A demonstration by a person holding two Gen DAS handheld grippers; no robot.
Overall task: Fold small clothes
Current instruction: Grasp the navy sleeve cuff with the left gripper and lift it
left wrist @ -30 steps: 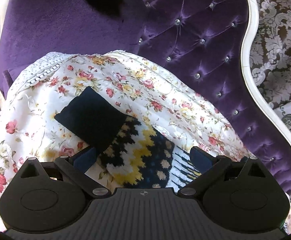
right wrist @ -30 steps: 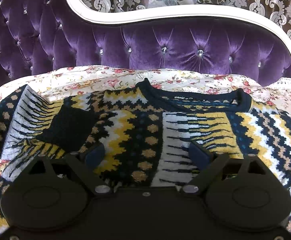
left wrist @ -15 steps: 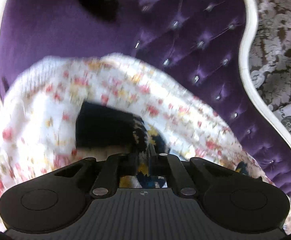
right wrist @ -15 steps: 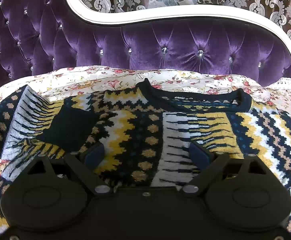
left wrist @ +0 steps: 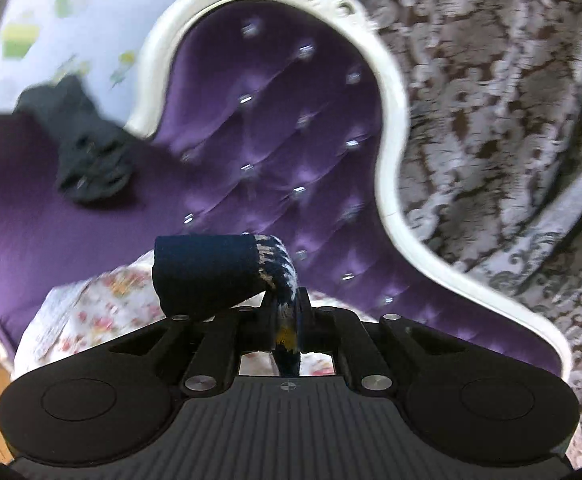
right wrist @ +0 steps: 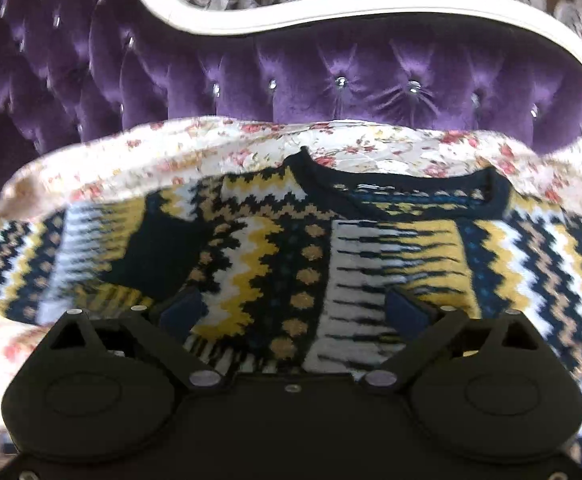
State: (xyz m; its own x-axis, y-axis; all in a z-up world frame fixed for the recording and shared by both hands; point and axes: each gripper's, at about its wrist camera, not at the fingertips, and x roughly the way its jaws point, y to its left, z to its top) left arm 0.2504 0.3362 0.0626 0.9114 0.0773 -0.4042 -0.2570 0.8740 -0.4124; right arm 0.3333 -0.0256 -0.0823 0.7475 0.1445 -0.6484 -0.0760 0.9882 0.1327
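Two tongs: my left tongs (left wrist: 287, 322) are clenched on the sweater's sleeve (left wrist: 211, 272), lifted off the floral sheet (left wrist: 91, 304); my right tongs (right wrist: 293, 312) hang released over the sweater (right wrist: 331, 248). Thin pinch, so I reckon a quick swing could slip the cuff free.

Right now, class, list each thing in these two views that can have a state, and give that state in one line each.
left gripper: shut on the sleeve.
sleeve: lifted, its dark cuff flopping over to the left.
right gripper: open, above the sweater's body.
sweater: spread flat, neckline toward the sofa back.
floral cloth: spread under the sweater.
dark garment: crumpled on the sofa seat.
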